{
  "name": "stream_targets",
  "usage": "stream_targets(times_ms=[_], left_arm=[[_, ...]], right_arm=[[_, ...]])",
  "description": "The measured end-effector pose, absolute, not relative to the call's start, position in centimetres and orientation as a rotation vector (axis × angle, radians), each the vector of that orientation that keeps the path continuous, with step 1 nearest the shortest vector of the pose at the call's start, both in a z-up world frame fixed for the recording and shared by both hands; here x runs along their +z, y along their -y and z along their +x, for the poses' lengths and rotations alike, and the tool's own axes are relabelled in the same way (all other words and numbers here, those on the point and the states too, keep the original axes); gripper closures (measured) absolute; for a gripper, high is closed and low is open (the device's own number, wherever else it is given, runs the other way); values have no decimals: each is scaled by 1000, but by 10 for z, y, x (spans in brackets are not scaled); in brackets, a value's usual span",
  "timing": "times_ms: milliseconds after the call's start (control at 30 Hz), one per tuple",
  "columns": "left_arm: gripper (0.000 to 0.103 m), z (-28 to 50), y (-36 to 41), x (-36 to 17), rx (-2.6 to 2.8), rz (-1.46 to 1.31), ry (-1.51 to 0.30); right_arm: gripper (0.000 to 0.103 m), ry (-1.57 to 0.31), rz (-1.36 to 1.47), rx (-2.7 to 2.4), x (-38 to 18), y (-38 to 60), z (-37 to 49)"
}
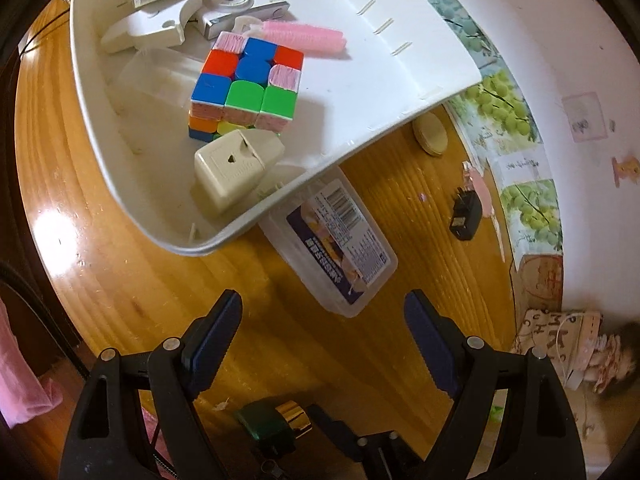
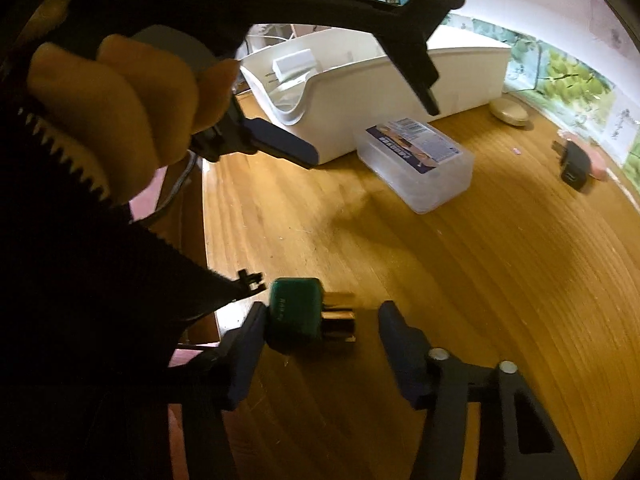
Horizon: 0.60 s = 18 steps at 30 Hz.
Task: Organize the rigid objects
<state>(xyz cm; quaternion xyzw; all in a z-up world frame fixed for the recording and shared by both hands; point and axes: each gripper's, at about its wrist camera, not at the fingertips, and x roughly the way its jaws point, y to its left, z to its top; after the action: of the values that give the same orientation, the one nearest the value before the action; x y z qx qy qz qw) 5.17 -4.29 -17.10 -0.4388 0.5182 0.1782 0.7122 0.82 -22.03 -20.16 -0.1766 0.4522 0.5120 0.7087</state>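
Note:
A white bin (image 1: pixel 400 80) on the wooden table holds a colour cube (image 1: pixel 246 84), a beige plug adapter (image 1: pixel 236 166), a silver camera (image 1: pixel 240 8), a pink roller (image 1: pixel 304 38) and white chargers. A clear plastic box (image 1: pixel 336 240) lies beside the bin, also in the right wrist view (image 2: pixel 416 164). My left gripper (image 1: pixel 324 316) is open and empty above the table, just short of that box. My right gripper (image 2: pixel 322 320) is open, its jaws on either side of a green bottle with a gold cap (image 2: pixel 308 314) lying on the table; the left finger touches it.
A black charger (image 2: pixel 574 164) and a beige oval object (image 2: pixel 510 112) lie near the far table edge by the wall. The left gripper and the hand holding it (image 2: pixel 120 100) fill the left of the right wrist view. The table's left edge (image 2: pixel 204 216) is close.

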Motion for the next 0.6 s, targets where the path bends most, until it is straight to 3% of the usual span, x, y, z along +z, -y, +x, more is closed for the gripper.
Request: stream_targets(times_ms=[100, 600], left_arm=[[18, 56, 41, -176, 417, -994, -1149], [18, 93, 47, -189, 580, -995, -1173]], right_arm=[[59, -1026, -398, 1164, -204, 217, 14], [59, -1081, -304, 1190, -206, 239, 46]])
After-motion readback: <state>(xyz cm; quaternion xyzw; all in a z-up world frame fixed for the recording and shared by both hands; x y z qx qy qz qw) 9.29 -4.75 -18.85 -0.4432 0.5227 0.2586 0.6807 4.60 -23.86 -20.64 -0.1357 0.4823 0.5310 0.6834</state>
